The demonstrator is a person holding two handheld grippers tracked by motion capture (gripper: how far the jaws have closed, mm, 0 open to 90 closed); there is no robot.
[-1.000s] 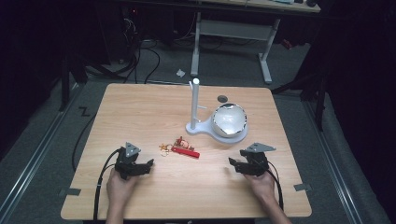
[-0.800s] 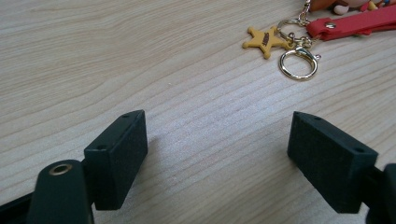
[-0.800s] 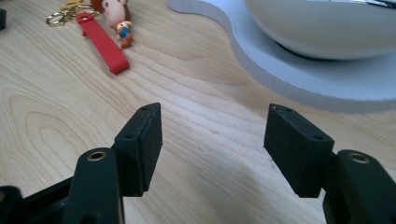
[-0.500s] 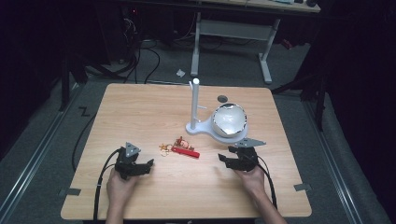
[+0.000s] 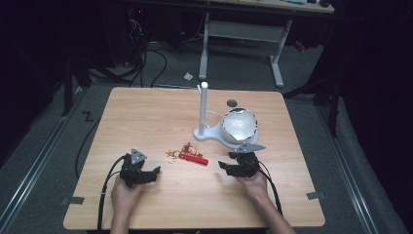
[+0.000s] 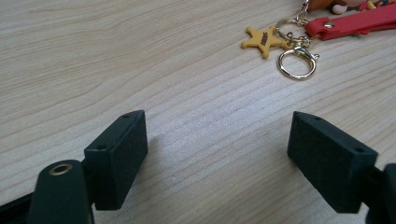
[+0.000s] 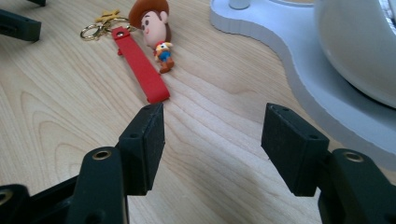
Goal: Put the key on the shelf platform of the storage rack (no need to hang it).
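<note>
Keychain [image 7: 140,70] w/ red strap, cowboy figure, gold star & ring, flat on table mid-front.

Bare tabletop [image 5: 146,117] left; white stand [image 5: 214,132] beside the keychain [image 5: 190,155].

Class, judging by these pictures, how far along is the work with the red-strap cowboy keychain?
Done: nothing; the red-strap cowboy keychain lies flat on the wooden table. In hand: the right tool points at the strap's end, jaws open, empty. Left: grasping and lifting it. The left tool waits open.

Bright, evenly lit tabletop [image 5: 146,112] amid dark surroundings; high view perhaps slightly soft.
</note>
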